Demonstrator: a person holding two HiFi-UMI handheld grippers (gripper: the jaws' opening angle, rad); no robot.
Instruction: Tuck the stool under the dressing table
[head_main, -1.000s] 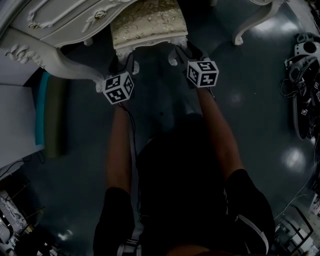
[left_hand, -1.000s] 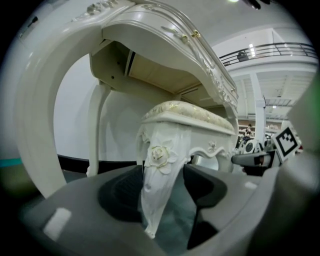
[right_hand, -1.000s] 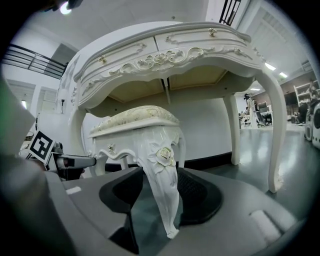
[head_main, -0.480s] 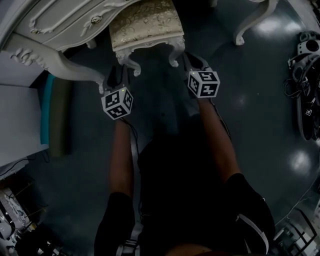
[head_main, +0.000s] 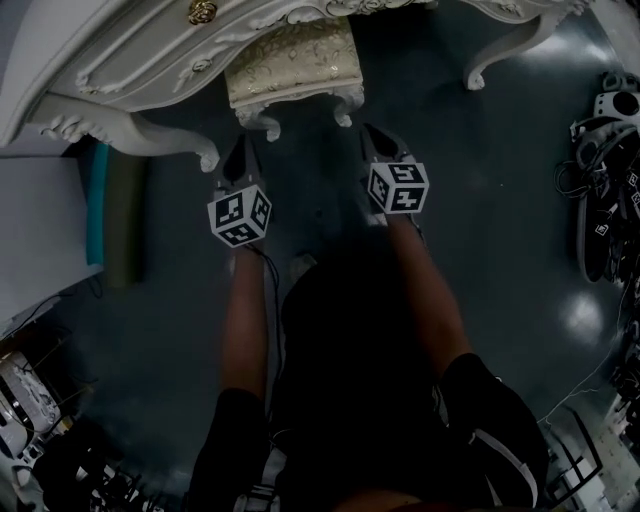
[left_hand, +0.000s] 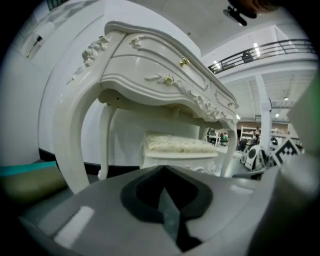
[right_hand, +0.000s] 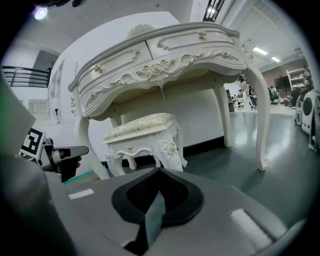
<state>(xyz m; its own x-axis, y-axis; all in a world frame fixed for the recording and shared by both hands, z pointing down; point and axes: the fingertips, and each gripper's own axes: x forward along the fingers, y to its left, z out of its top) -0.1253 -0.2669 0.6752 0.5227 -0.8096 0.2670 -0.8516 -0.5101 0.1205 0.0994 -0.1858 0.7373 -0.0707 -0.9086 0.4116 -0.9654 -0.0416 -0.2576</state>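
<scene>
Stool (head_main: 295, 65) sat mostly under dressing table (head_main: 140, 70), near edge showing. Left gripper (head_main: 238, 150) and right gripper (head_main: 372, 135): fingers had just closed, empty, short of it. Judged rigid frame, soft seat; push at near seat rail.

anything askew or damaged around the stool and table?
Nothing stands out. The stool stands upright, no visible damage, mostly under the dressing table. The left gripper and right gripper have just closed on nothing, clear of it.

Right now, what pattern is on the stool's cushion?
The cushion is cream with gold floral print; head view shows it best.
</scene>
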